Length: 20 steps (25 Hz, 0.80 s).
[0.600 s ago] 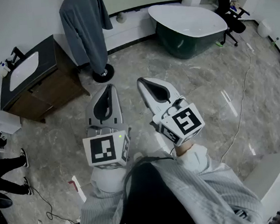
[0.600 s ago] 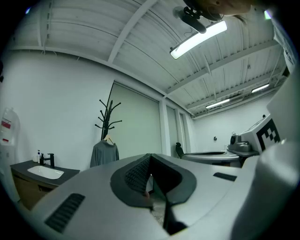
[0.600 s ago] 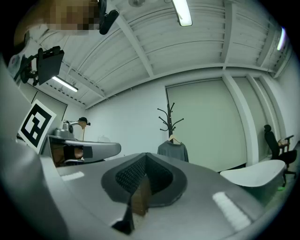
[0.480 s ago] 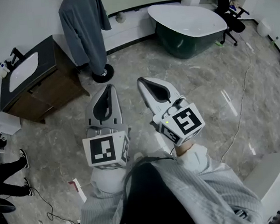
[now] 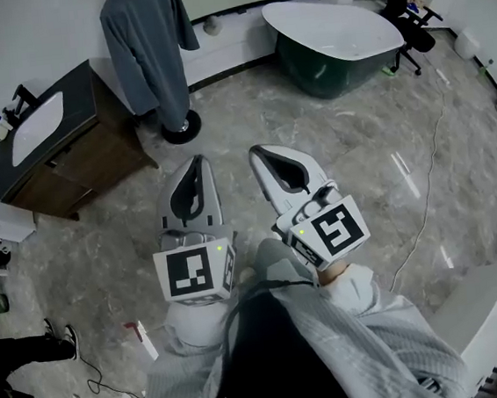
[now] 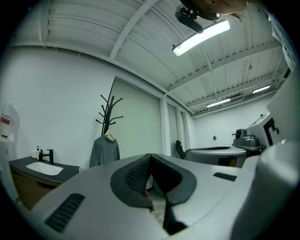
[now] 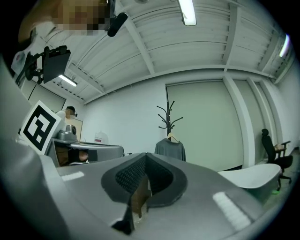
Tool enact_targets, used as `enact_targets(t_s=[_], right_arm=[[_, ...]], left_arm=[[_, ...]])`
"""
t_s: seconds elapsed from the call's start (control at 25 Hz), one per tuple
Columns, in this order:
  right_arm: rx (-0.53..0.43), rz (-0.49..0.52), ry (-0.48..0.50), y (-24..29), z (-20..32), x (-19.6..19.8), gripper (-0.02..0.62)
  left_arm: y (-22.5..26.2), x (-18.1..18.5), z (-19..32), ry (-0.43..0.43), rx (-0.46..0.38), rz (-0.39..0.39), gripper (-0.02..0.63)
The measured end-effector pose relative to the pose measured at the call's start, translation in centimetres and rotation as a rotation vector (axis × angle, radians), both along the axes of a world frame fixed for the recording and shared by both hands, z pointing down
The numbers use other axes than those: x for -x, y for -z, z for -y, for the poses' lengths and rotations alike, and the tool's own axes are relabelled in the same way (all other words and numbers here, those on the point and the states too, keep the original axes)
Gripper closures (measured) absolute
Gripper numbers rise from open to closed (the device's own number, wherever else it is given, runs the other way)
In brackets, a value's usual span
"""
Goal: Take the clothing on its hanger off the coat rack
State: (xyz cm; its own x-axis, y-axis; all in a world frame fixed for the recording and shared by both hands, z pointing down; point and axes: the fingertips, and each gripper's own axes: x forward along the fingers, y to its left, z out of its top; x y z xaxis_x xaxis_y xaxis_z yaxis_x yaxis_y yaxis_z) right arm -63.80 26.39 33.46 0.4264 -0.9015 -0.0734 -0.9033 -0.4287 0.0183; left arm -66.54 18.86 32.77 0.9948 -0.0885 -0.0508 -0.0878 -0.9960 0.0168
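A grey long-sleeved top [image 5: 149,54] hangs on a hanger from a black coat rack whose round base [image 5: 179,127] stands on the floor at the back. In the left gripper view the top [image 6: 105,151] hangs under the rack's branching hooks [image 6: 109,111]; the right gripper view shows the same top [image 7: 170,149] on a pale hanger. My left gripper [image 5: 192,161] and right gripper [image 5: 255,153] are held side by side, level, well short of the rack. Both are shut with nothing between their jaws.
A dark vanity with a white sink [image 5: 40,127] stands left of the rack. A dark green bathtub with a white rim [image 5: 332,30] sits at the back right, an office chair [image 5: 412,31] beyond it. A cable [image 5: 425,201] trails over the marble floor. A white unit [image 5: 485,310] stands at my right.
The whole view has shifted slightly: the grippers sit a little lower and farther right in the head view. The legs at the left edge have moved down and out of the view.
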Motion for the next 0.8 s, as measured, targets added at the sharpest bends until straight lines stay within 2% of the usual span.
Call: enact_targets(t_s=[0.2,0.36,0.56,0.8], right_arm=[[0.019,0.028,-0.003,-2.0,0.8,-2.7,0.593],[0.028,0.045,-0.004,-3.6,1.6,-7.2,0.592],[0.026,0.043,0.013,-3.2,2.3,-16.6,0.592],[0.039,0.021,0.065,-0.5,2.4,-30.5,0.592]], left_arm=[[-1.7,-3.0,0.4,-0.018,0.003,0.033,0.601],[-3.4,-7.5,1.3,-0.018,0.000,0.055,0.601],[-2.9,-16.9,1.8,-0.002,-0.029,0.049,0.601],[0.1,-30.6,2.0,0.055,-0.050,0.014,0.601]])
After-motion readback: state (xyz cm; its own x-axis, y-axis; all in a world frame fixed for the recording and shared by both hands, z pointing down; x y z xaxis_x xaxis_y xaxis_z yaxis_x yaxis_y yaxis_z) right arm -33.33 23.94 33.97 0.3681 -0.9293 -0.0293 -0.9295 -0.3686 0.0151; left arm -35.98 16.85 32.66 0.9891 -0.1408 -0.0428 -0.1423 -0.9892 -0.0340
